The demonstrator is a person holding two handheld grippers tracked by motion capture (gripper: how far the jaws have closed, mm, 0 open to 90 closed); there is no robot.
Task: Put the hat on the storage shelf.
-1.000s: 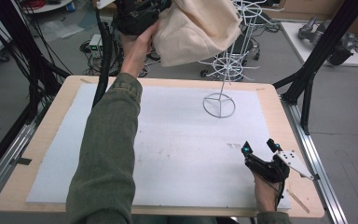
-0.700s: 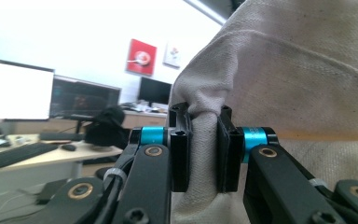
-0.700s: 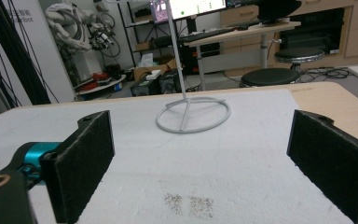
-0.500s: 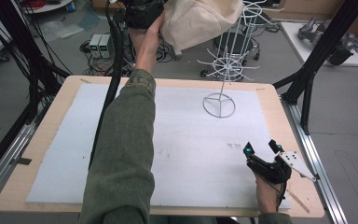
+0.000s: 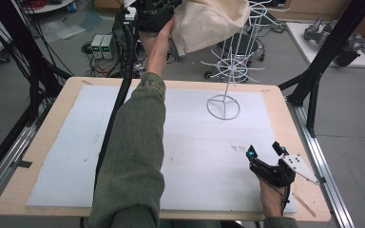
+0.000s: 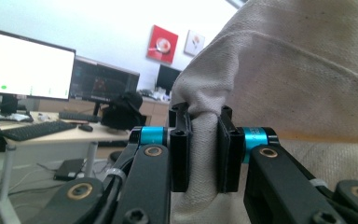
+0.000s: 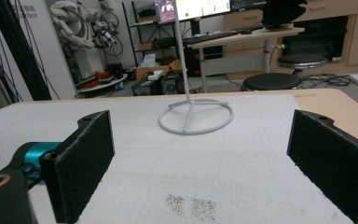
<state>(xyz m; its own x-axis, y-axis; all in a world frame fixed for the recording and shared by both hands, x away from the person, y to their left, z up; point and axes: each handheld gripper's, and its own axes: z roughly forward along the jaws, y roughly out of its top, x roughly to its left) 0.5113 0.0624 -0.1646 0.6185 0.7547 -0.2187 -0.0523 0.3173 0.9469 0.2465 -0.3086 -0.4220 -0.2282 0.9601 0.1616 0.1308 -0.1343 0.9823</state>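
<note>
Up high, left gripper (image 6: 204,154) clamps the canvas bag (image 5: 209,21) above the wire rack (image 5: 232,66).
Right gripper (image 5: 265,151) rests on the white mat (image 5: 76,142), jaws wide apart.

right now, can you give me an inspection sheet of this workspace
surface: white mat on a wooden table; small dark speckle patch near the right side.
job's things: beige cloth bag raised beside the top of the white wire rack; rack's ring base stands on the mat.
clutter: nothing seen.
grippers: left hand-held gripper shut on a fold of the bag; right hand-held gripper open, jaws wide, nothing between them, low at the mat's near right corner.
cables: black cable trails from the left hand-held gripper along the sleeve.
surroundings: black frame legs, monitors and desks behind, boxes and wires on the floor.
</note>
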